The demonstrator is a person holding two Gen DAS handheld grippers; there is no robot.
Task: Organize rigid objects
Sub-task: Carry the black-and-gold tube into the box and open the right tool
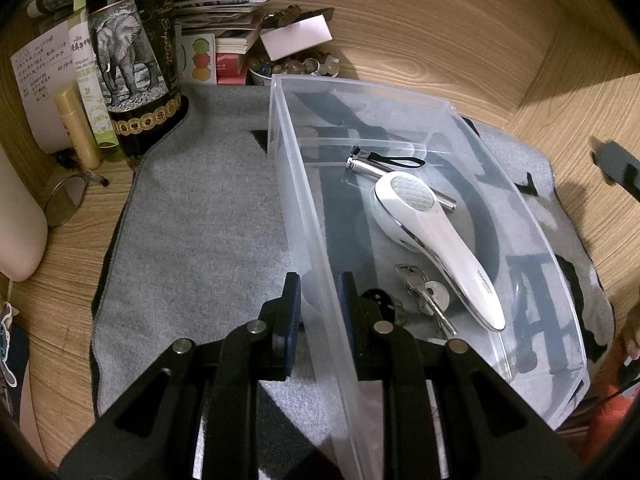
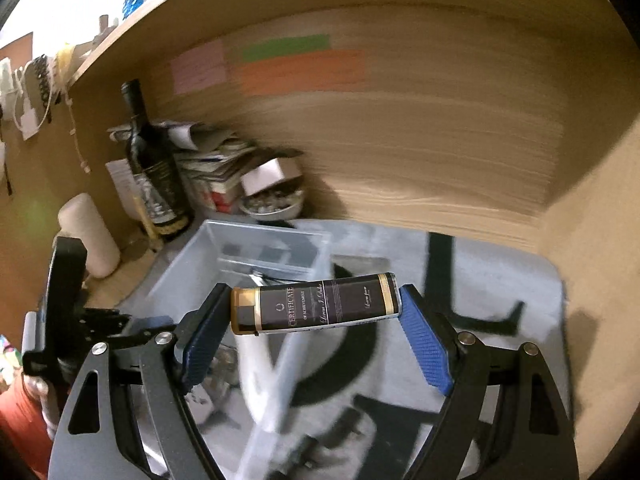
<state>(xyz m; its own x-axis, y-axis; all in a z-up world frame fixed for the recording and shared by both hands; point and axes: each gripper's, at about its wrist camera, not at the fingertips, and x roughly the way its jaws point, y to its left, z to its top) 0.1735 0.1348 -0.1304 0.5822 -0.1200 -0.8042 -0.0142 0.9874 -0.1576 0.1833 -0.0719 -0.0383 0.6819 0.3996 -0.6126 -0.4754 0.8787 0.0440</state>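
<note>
A: Left gripper (image 1: 319,300) pinched the near wall of the clear rectangular plastic bin (image 1: 280,152); right?

B: Right gripper (image 2: 316,316) clamped the black-and-gold cylindrical lighter (image 2: 316,309) endwise, above the bin; background blurred.

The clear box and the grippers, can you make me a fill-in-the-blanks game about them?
1. The left gripper pinches the ____ of the clear plastic box.
2. The right gripper holds a black and gold ____.
3. The white handheld device lies partly over a silver ____.
4. The box sits on a grey ____.

Missing words: wall; lighter; flashlight; cloth
</note>
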